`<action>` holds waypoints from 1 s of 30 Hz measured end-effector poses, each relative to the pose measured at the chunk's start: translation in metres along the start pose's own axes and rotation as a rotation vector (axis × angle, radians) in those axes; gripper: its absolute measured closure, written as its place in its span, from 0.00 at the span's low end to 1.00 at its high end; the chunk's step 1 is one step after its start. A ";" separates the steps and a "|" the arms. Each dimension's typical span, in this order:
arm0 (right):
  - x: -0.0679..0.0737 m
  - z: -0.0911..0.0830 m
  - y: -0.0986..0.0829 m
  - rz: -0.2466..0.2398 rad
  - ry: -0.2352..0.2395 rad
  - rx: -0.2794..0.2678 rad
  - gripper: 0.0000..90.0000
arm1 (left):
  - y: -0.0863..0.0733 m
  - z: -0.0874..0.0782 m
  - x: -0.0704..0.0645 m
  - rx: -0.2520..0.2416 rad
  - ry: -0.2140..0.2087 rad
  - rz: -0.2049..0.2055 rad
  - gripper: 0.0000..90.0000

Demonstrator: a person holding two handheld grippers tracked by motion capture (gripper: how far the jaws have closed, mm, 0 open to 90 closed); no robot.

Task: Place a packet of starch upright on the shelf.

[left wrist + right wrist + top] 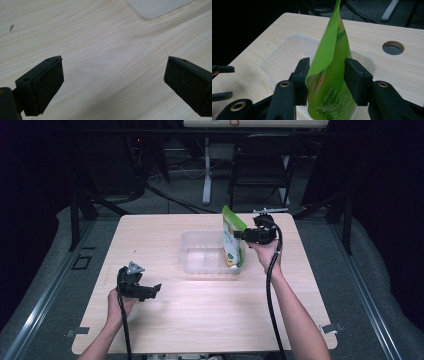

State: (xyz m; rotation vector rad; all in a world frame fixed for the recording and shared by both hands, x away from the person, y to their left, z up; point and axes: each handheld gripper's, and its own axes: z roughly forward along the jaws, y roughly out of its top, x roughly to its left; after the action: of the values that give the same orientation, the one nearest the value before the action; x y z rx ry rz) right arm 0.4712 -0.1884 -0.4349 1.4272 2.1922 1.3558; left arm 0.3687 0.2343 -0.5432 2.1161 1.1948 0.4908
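Note:
A green stand-up pouch (231,237) stands upright at the right end of a clear plastic tray (197,255) in the middle of the table. My right gripper (239,236) reaches it from the right, and its jaws press on both sides of the pouch (329,75). In the right gripper view the gripper (327,82) is shut on the pouch above the tray (282,55). My left gripper (154,291) hovers low over the bare table at the front left, apart from the tray. Its jaws stand wide open with nothing between them (113,67). A tray corner (160,7) lies beyond them.
The wooden table (165,325) has a round cable hole (393,47) beyond the tray. A dark folding chair (260,165) and a white desk leg (206,175) stand behind the table. Metal clips (332,327) sit at the front corners.

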 end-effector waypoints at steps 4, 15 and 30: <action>0.000 -0.013 0.002 -0.006 -0.003 0.020 0.48 | 0.000 0.000 0.000 0.001 -0.001 0.002 0.03; 0.014 -0.043 0.002 -0.081 0.015 0.071 0.22 | 0.001 0.001 -0.002 -0.001 -0.007 -0.001 0.03; 0.063 -0.094 -0.020 -0.264 0.089 0.110 0.05 | 0.001 0.000 -0.002 -0.003 -0.002 0.006 0.03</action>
State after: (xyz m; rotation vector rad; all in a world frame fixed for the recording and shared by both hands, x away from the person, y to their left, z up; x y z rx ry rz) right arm 0.3708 -0.1948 -0.3791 1.0785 2.4426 1.2466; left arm 0.3681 0.2323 -0.5422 2.1171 1.1867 0.4933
